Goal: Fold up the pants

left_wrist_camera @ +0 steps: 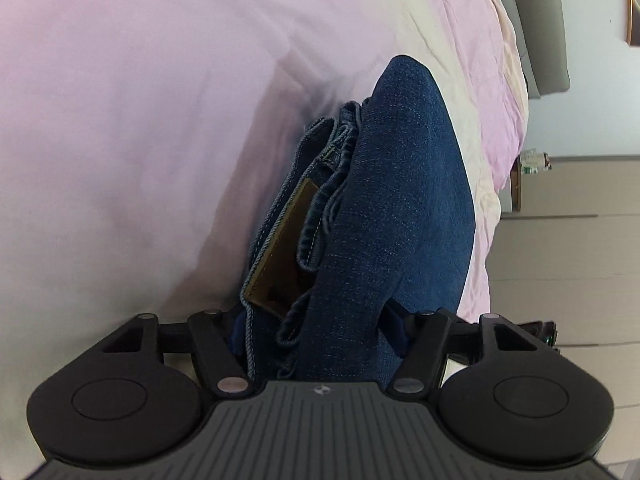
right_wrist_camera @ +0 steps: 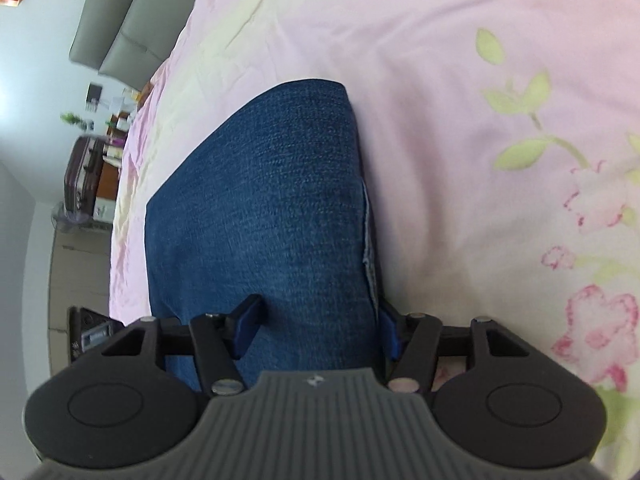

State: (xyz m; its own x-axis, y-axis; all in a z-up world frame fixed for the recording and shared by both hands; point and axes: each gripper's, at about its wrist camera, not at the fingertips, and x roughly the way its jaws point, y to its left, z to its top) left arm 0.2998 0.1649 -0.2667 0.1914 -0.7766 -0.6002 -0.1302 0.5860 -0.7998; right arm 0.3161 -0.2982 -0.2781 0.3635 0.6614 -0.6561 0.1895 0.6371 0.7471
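The pants are dark blue jeans, folded into a thick bundle on the pink bedsheet. In the left wrist view the jeans (left_wrist_camera: 400, 208) run up from between the jaws, with the waistband and a brown leather patch (left_wrist_camera: 280, 248) showing at the left of the fold. My left gripper (left_wrist_camera: 316, 336) has its jaws on either side of the thick fold. In the right wrist view the jeans (right_wrist_camera: 272, 208) fill the middle as a smooth folded panel. My right gripper (right_wrist_camera: 316, 332) straddles this fold, with blue fingertips (right_wrist_camera: 246, 326) against the denim on both sides.
The bed's pink sheet (left_wrist_camera: 120, 120) has a flower print (right_wrist_camera: 592, 320) at the right. A grey headboard (right_wrist_camera: 120, 28) and a shelf with a suitcase (right_wrist_camera: 82, 176) stand beyond the bed edge. Pale cabinet fronts (left_wrist_camera: 580, 240) lie beyond the bed.
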